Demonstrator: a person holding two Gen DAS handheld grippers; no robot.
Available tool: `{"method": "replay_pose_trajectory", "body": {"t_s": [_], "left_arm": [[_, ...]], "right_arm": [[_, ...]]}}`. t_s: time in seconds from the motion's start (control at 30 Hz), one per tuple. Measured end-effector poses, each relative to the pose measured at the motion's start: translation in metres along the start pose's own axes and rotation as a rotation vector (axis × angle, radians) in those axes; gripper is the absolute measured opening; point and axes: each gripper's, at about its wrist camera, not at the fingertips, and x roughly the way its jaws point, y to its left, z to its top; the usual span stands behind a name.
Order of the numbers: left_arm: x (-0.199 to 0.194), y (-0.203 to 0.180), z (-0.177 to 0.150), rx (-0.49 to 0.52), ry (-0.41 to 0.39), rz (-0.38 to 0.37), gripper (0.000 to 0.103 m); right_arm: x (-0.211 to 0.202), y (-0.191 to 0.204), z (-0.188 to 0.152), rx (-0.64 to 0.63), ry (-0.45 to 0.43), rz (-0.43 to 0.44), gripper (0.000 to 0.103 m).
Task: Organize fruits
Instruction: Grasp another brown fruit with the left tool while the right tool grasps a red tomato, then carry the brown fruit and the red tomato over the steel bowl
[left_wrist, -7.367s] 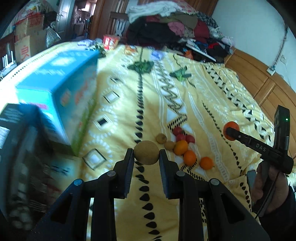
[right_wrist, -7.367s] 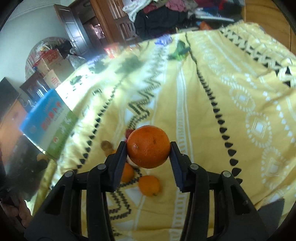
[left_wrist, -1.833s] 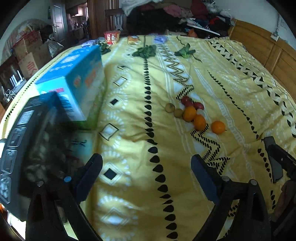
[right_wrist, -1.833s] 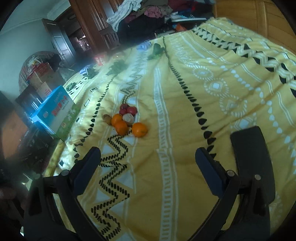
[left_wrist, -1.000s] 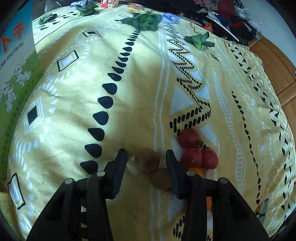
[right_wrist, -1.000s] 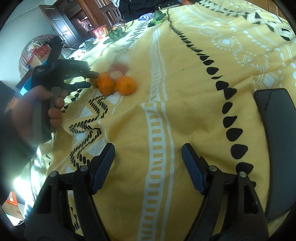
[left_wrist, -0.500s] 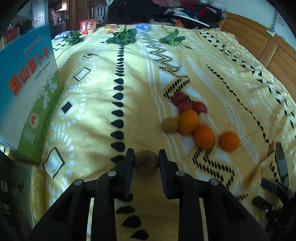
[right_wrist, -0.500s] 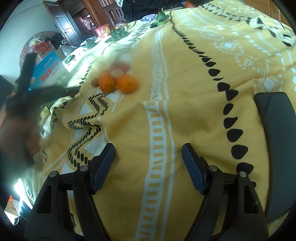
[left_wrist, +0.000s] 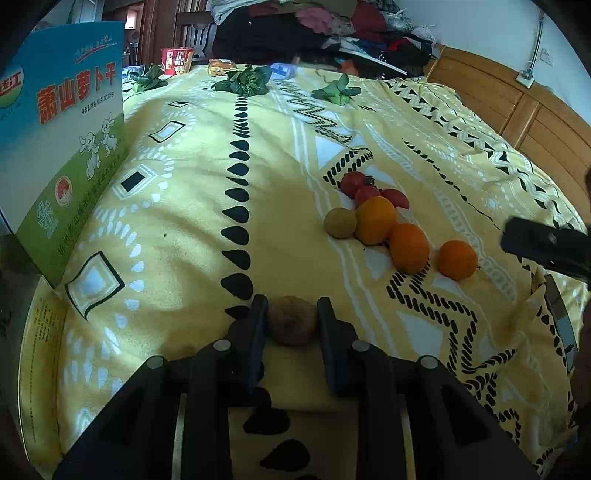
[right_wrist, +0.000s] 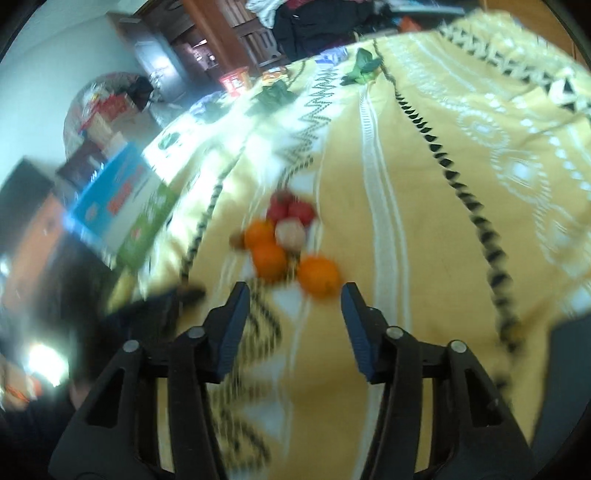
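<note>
Left gripper pinches a fuzzy brown kiwi to carry it; right gripper hangs spread near round orange tangerines on the yellow patterned bed.

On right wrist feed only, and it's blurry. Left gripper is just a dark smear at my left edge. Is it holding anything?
Observer: Yes. The left gripper is shut on a round brown kiwi, seen sharply in the left wrist view.
Operator: I count three oranges and some red fruit. Anything beside them I'm missing?
Observer: A second brown kiwi rests against the far orange; in your view it's only a smudge.
Operator: How many red ones?
Observer: Three small red tomatoes, clustered just beyond that orange.
Operator: My gripper?
Observer: The right gripper is open, with nothing between its fingers, just short of the nearest orange.
</note>
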Motion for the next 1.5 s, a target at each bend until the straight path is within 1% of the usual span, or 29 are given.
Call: {"method": "replay_pose_trajectory", "body": {"t_s": [0.07,0.1,0.17,0.23,0.37,0.43,0.53,0.6,0.63,0.67,0.7,0.73,0.83,0.87,0.93,1.0,1.07,1.13,1.23,1.33,1.5], "left_arm": [[0.000,0.003,0.000,-0.012,-0.002,-0.016,0.027],[0.000,0.004,0.000,-0.017,-0.003,-0.022,0.027],[0.000,0.006,-0.001,-0.023,-0.004,-0.031,0.027],[0.001,0.006,-0.001,-0.027,-0.007,-0.038,0.027],[0.001,0.011,-0.001,-0.050,-0.006,-0.063,0.027],[0.001,0.011,-0.002,-0.050,-0.007,-0.063,0.027],[0.001,0.011,-0.002,-0.051,-0.007,-0.063,0.027],[0.001,0.011,-0.002,-0.050,-0.007,-0.063,0.027],[0.001,0.011,-0.002,-0.050,-0.007,-0.063,0.027],[0.001,0.011,-0.002,-0.050,-0.006,-0.062,0.028],[0.001,0.011,-0.001,-0.050,-0.006,-0.062,0.028],[0.001,0.011,-0.002,-0.050,-0.006,-0.061,0.028],[0.001,0.011,-0.002,-0.046,-0.005,-0.056,0.028],[0.000,0.010,-0.003,-0.045,-0.004,-0.054,0.028],[0.001,0.010,-0.003,-0.040,-0.004,-0.048,0.028],[0.001,0.008,-0.001,-0.036,-0.003,-0.042,0.028],[0.000,0.006,-0.001,-0.031,-0.002,-0.034,0.028],[-0.003,0.004,-0.001,-0.025,-0.007,-0.017,0.028],[-0.015,-0.003,-0.005,-0.012,-0.024,0.012,0.028],[-0.028,-0.007,-0.016,-0.020,-0.027,0.009,0.028],[-0.043,-0.011,-0.028,-0.020,-0.033,0.012,0.028]], "right_arm": [[0.026,-0.007,0.023,0.059,0.030,0.033,0.048],[0.038,-0.007,0.032,0.058,0.044,0.028,0.047],[0.057,-0.001,0.045,0.002,0.074,0.010,0.047],[0.079,0.001,0.055,-0.021,0.125,0.005,0.046],[0.104,-0.004,0.064,0.001,0.176,0.023,0.045],[0.113,-0.005,0.064,0.003,0.197,0.013,0.045],[0.119,-0.010,0.066,0.026,0.211,0.012,0.044],[0.120,-0.007,0.067,0.018,0.210,0.007,0.044],[0.120,-0.005,0.067,0.006,0.208,-0.004,0.038],[0.118,-0.003,0.067,-0.002,0.201,-0.010,0.030],[0.114,-0.002,0.067,-0.005,0.193,-0.024,0.027],[0.107,-0.001,0.067,-0.004,0.174,-0.037,0.027],[0.075,0.006,0.065,-0.021,0.097,-0.028,0.027],[0.062,0.009,0.061,-0.028,0.078,-0.023,0.027],[0.031,0.015,0.042,-0.057,0.044,-0.039,0.028],[0.010,0.019,0.017,-0.082,0.043,-0.069,0.028],[-0.003,0.023,-0.012,-0.098,0.062,-0.099,0.028],[-0.008,0.026,-0.041,-0.117,0.099,-0.125,0.028],[-0.005,0.029,-0.069,-0.158,0.147,-0.155,0.029],[-0.004,0.028,-0.085,-0.183,0.148,-0.175,0.030],[-0.005,0.024,-0.086,-0.187,0.138,-0.153,0.033]]}}
